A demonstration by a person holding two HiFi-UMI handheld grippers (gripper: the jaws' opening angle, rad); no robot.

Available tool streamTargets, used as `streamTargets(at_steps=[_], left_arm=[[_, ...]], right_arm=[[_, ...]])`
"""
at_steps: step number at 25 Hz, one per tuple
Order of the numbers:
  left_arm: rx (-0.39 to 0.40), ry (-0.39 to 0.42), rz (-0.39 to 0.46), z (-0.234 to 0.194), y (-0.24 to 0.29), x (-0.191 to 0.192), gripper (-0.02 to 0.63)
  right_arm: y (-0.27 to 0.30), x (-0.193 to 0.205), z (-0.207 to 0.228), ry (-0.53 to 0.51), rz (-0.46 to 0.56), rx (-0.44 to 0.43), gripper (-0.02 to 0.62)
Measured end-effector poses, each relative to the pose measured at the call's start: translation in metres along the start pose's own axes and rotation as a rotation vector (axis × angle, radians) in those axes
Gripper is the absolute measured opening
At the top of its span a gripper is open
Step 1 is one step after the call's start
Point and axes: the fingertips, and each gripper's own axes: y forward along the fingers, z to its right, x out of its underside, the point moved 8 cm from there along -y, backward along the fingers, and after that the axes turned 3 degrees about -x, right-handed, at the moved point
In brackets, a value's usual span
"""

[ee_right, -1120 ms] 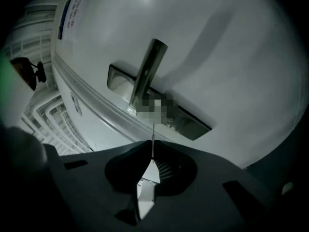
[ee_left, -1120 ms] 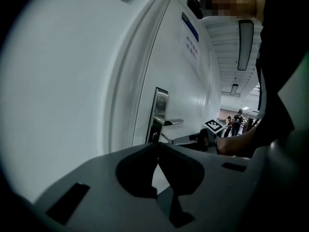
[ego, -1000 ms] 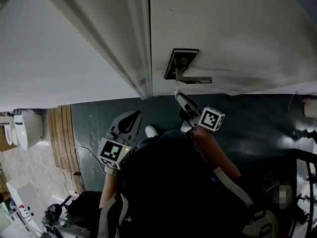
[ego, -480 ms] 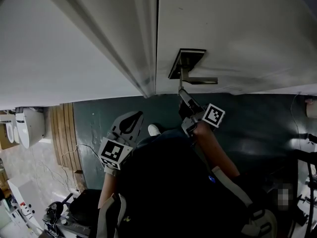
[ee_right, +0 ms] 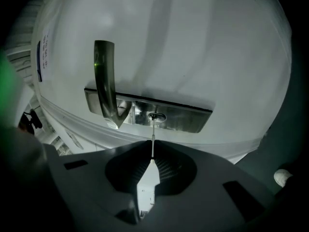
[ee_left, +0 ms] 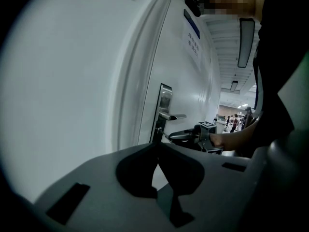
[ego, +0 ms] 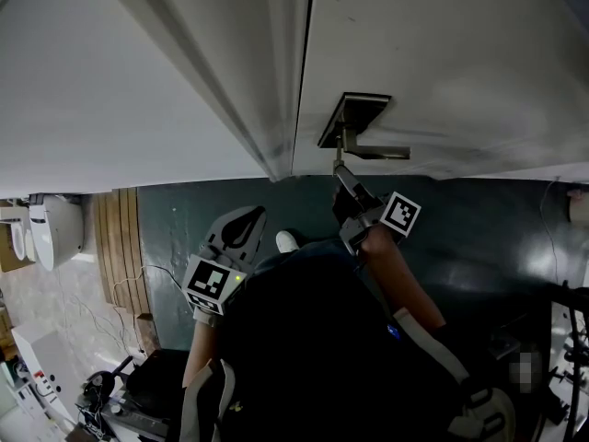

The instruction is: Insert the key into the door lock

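Note:
A white door (ego: 442, 53) carries a metal lock plate (ego: 350, 118) with a lever handle (ego: 377, 152). In the right gripper view the plate (ee_right: 183, 117) shows its keyhole (ee_right: 155, 116) beside the handle (ee_right: 104, 76). My right gripper (ee_right: 152, 153) is shut on a thin key (ee_right: 153, 137), and the key's tip meets the keyhole. From the head view this gripper (ego: 342, 175) sits just below the handle. My left gripper (ego: 241, 224) hangs lower, away from the door, jaws together with nothing between them (ee_left: 157, 151).
The white door frame (ego: 248, 90) runs left of the door. Dark green floor (ego: 479, 238) lies below. A wooden slat mat (ego: 115, 247) and a white fixture (ego: 46, 233) lie at the far left. Cables and gear (ego: 120, 403) sit near the bottom left.
The view has shifted, so the door and lock plate sit slightly further right. My right gripper has moved up to the lock with the key. The left gripper has stayed put.

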Motion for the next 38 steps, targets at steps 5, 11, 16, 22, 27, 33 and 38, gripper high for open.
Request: streamTargets(at_steps=[5, 11, 16, 22, 27, 33, 38], left_arm=[[0.001, -0.009, 0.005, -0.001, 0.0, 0.002, 0.008], [0.001, -0.016, 0.012, -0.001, -0.002, 0.001, 0.008], [-0.002, -0.023, 0.013, 0.0, -0.001, 0.002, 0.008], [-0.004, -0.022, 0.015, 0.003, 0.001, -0.001, 0.008], [-0.013, -0.02, 0.017, 0.005, 0.003, -0.003, 0.008], [-0.025, -0.016, 0.017, 0.006, 0.002, -0.004, 0.008], [-0.029, -0.017, 0.016, 0.006, 0.001, -0.005, 0.008]], right_arm=[[0.0, -0.004, -0.001, 0.011, 0.009, -0.001, 0.034], [0.002, -0.005, -0.003, 0.037, 0.013, 0.01, 0.034], [0.002, -0.006, -0.004, 0.048, 0.018, 0.015, 0.034], [0.003, -0.007, -0.006, 0.076, 0.013, 0.022, 0.034], [0.003, -0.008, -0.008, 0.118, 0.012, 0.025, 0.034], [0.003, -0.011, -0.007, 0.142, 0.02, 0.024, 0.033], [0.003, -0.01, -0.008, 0.15, 0.024, 0.031, 0.033]])
